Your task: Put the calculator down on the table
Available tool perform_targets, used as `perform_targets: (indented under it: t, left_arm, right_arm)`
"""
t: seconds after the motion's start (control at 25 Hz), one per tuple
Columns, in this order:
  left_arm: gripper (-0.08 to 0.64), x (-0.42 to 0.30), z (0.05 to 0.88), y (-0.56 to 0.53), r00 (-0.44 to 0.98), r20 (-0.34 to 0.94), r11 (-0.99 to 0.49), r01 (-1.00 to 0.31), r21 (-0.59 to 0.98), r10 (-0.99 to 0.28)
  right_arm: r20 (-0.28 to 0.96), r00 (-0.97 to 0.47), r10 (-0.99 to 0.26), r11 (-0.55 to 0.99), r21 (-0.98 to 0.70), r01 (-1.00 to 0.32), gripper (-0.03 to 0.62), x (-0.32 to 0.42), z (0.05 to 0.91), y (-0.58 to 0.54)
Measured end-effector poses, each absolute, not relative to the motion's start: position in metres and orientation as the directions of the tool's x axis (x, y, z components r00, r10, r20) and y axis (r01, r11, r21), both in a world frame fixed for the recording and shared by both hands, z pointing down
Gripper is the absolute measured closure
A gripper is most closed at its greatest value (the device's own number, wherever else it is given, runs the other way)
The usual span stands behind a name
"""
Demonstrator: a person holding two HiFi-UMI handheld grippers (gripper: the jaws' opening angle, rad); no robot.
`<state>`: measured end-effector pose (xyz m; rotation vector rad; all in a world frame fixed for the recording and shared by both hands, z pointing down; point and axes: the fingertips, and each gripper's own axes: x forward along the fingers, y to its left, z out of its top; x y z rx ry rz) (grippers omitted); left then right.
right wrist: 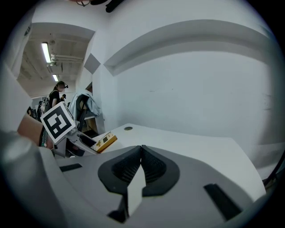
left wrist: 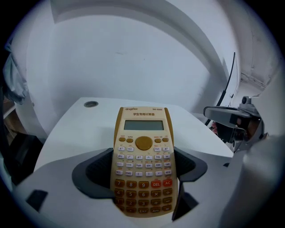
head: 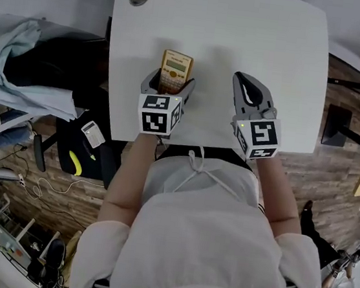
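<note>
White table fills upper centre, wood-plank floor around it. Your left gripper clamps the yellow calculator left of centre over the table, long axis up-frame, display end farthest. Your right gripper: jaws together, empty.

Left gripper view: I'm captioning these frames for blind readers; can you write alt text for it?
A tan calculator, keys facing the camera, is clamped between the dark jaws of the left gripper. Behind it lies a white table with a round cap near its far left corner; the right gripper shows at the right.
</note>
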<state>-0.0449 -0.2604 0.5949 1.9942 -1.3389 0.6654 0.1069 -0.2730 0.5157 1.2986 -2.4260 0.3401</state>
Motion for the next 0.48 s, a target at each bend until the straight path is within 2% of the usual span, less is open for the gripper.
perform_targets:
  t: [0.48]
  left_arm:
    - [0.153,-0.040,0.640,-0.271,0.307,0.840,-0.258,-0.943,0.208,-0.448]
  right_arm:
    - [0.465,-0.498,-0.731,0.537,-0.057,-0.842,0.589,0.100,0.539,-0.293]
